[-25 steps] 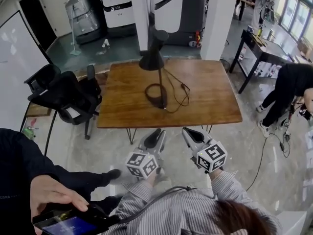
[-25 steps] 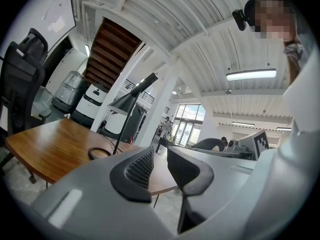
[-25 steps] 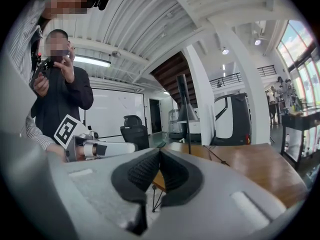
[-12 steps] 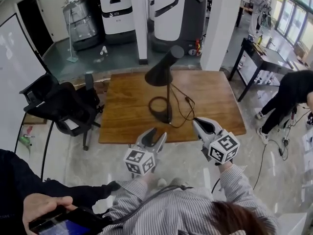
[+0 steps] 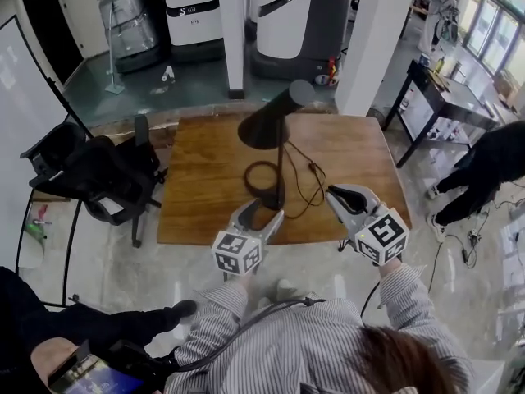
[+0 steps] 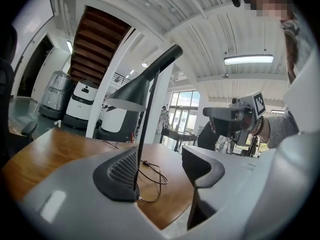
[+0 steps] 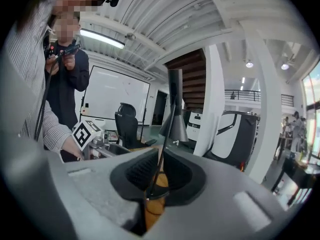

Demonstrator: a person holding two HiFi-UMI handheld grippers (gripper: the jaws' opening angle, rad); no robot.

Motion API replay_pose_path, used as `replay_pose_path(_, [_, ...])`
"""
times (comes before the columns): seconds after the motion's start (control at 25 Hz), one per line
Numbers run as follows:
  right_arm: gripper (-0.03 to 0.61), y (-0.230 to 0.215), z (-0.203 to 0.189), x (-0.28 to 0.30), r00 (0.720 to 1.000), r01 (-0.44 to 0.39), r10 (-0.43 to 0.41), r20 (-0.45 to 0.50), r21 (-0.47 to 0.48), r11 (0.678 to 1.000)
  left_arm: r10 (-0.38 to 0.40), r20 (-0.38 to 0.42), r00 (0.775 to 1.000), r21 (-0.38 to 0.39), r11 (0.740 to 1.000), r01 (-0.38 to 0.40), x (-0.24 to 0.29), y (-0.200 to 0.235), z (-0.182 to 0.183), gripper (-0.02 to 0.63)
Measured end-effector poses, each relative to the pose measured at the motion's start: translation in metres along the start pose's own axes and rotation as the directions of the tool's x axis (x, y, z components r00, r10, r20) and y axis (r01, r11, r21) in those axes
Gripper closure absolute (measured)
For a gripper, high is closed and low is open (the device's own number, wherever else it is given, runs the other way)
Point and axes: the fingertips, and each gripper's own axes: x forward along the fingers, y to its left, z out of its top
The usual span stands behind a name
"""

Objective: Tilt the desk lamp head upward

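Desk lamp (image 5: 280,162) stands untouched near the wooden table's (image 5: 197,195) front edge, its head angled down; the left gripper (image 5: 264,213), jaws just opened wide and empty, probably lines up on its stem, while the right gripper (image 5: 338,194), jaws barely parting, holds nothing.

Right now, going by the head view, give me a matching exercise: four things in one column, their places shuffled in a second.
1 desk lamp
2 cord
3 office chair
4 dark side table

a on the floor, left of the wooden table
b standing mid-tabletop
c far right, past the white pillar
d looped on the tabletop beside the lamp's base

Pairs: 1-b, 2-d, 3-a, 4-c
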Motion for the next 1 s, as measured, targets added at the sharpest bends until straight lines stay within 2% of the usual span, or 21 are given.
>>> replay_pose_path(0.16, [0.550, -0.016, 0.014, 0.004, 0.999, -0.031, 0.026, -0.037, -0.157, 0.987, -0.013, 0.001, 1.000, 0.027, 1.000, 0.013, 0.037, 0.010, 0.003, 0.328])
replay_pose_path(0.36, [0.520, -0.018, 0.036, 0.007, 0.994, -0.087, 0.056, -0.091, -0.389, 0.917, -0.003, -0.004, 1.000, 0.043, 0.999, 0.003, 0.077, 0.025, 0.005, 0.337])
replay_pose_path(0.44, [0.518, -0.019, 0.038, 0.011, 0.993, -0.100, 0.068, -0.092, -0.410, 0.906, -0.002, -0.011, 1.000, 0.041, 0.999, 0.003, 0.084, 0.029, 0.003, 0.337])
replay_pose_path(0.6, [0.518, -0.015, 0.053, 0.024, 0.994, -0.103, 0.081, -0.069, -0.412, 0.905, -0.021, -0.023, 1.000, 0.035, 0.999, 0.022, 0.095, 0.033, 0.001, 0.345])
replay_pose_path(0.68, [0.518, -0.008, 0.068, 0.031, 0.995, -0.099, 0.086, -0.050, -0.443, 0.891, -0.032, -0.023, 0.999, 0.035, 0.999, 0.032, 0.100, 0.033, 0.001, 0.360])
replay_pose_path(0.8, [0.518, 0.007, 0.095, 0.036, 0.997, -0.078, 0.081, -0.019, -0.542, 0.837, -0.045, -0.024, 0.999, 0.040, 0.998, 0.046, 0.105, 0.032, 0.003, 0.400])
replay_pose_path(1.0, [0.518, 0.017, 0.157, 0.034, 0.993, 0.002, 0.082, 0.083, -0.712, 0.702, -0.052, -0.039, 0.998, 0.037, 0.998, 0.054, 0.119, 0.032, 0.004, 0.439])
